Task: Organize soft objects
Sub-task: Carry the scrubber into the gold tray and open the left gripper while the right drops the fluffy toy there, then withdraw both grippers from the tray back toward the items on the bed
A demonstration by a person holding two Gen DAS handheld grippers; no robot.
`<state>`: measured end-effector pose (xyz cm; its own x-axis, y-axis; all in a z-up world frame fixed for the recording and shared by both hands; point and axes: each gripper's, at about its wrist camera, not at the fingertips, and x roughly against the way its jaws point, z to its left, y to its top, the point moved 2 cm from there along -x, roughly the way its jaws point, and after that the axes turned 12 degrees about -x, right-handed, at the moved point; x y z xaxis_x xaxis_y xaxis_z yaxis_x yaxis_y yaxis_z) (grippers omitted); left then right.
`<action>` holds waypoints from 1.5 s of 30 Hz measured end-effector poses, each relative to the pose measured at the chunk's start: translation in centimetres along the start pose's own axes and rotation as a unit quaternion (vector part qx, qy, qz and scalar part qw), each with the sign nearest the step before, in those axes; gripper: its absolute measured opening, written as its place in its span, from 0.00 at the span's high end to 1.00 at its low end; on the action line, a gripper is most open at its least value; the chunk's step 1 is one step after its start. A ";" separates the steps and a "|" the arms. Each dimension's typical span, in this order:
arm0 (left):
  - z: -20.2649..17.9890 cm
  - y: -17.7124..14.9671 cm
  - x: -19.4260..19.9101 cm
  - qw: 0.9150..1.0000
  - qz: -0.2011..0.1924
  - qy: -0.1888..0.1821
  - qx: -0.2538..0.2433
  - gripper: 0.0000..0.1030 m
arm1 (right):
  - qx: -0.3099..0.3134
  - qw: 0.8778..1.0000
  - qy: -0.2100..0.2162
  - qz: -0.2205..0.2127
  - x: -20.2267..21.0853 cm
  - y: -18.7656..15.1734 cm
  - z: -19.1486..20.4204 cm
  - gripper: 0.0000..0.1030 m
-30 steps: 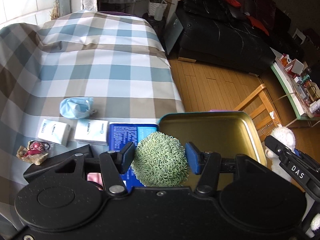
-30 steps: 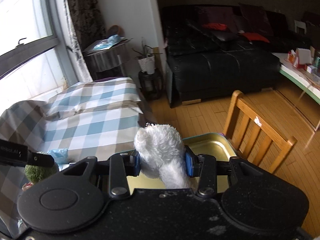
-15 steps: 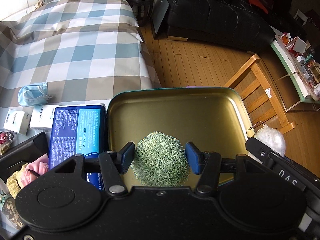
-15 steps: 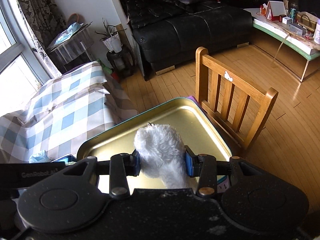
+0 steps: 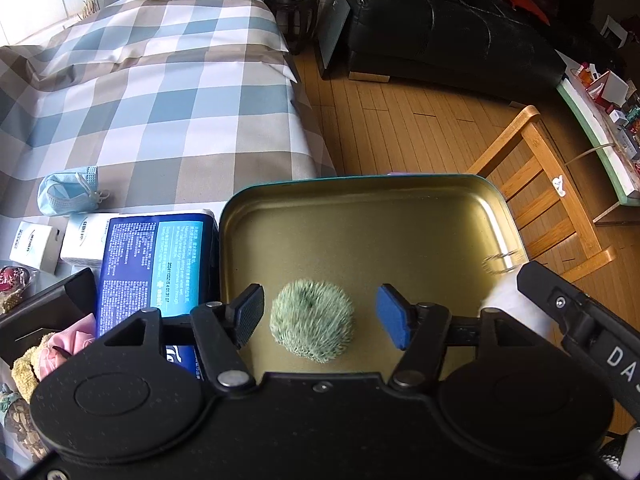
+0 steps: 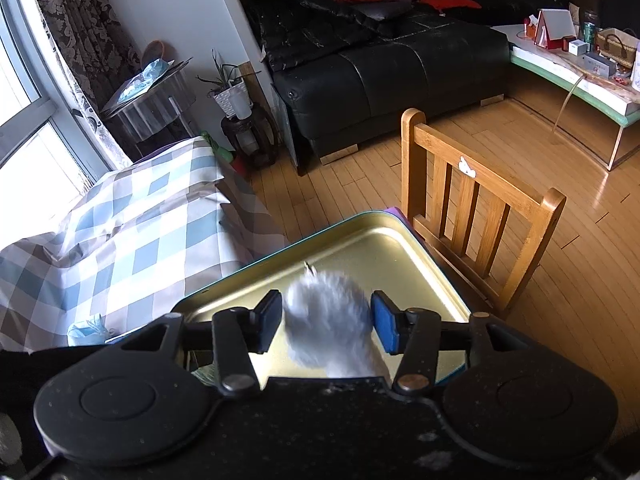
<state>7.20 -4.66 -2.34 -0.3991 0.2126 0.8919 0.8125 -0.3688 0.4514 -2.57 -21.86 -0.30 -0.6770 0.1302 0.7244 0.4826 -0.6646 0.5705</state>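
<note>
A gold metal tray (image 5: 360, 216) with a teal rim sits at the table's edge; it also shows in the right wrist view (image 6: 360, 244). My left gripper (image 5: 320, 317) is open above the tray. A green fuzzy ball (image 5: 312, 326), blurred, is free between its pads. My right gripper (image 6: 326, 326) is open, its pads slightly apart from a blurred white fluffy pompom (image 6: 328, 320) with a keychain ring over the tray. The pompom and right gripper show at the right edge of the left wrist view (image 5: 504, 300).
A blue tissue pack (image 5: 152, 260) lies left of the tray, with two small white boxes (image 5: 56, 240), a blue face mask (image 5: 68, 196) and pink and yellow soft items (image 5: 48, 356) further left. A wooden chair (image 6: 472, 216) stands just beyond the tray. The checked cloth (image 5: 160, 92) covers the table.
Both grippers have opened over the tray. The green ball and the white pompom have been released and are blurred with motion.
</note>
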 end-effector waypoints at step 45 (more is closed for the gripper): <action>4.4 -3.3 2.7 1.000 0.004 0.025 0.013 0.39 | 0.028 1.000 -0.011 -0.003 -0.4 -1.0 1.0 0.31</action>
<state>5.30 1.12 -1.49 -0.4118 0.1645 0.8963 0.8264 -0.3472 0.4434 -2.24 -20.48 -0.77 -0.6676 0.1500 0.7293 0.5101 -0.6214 0.5947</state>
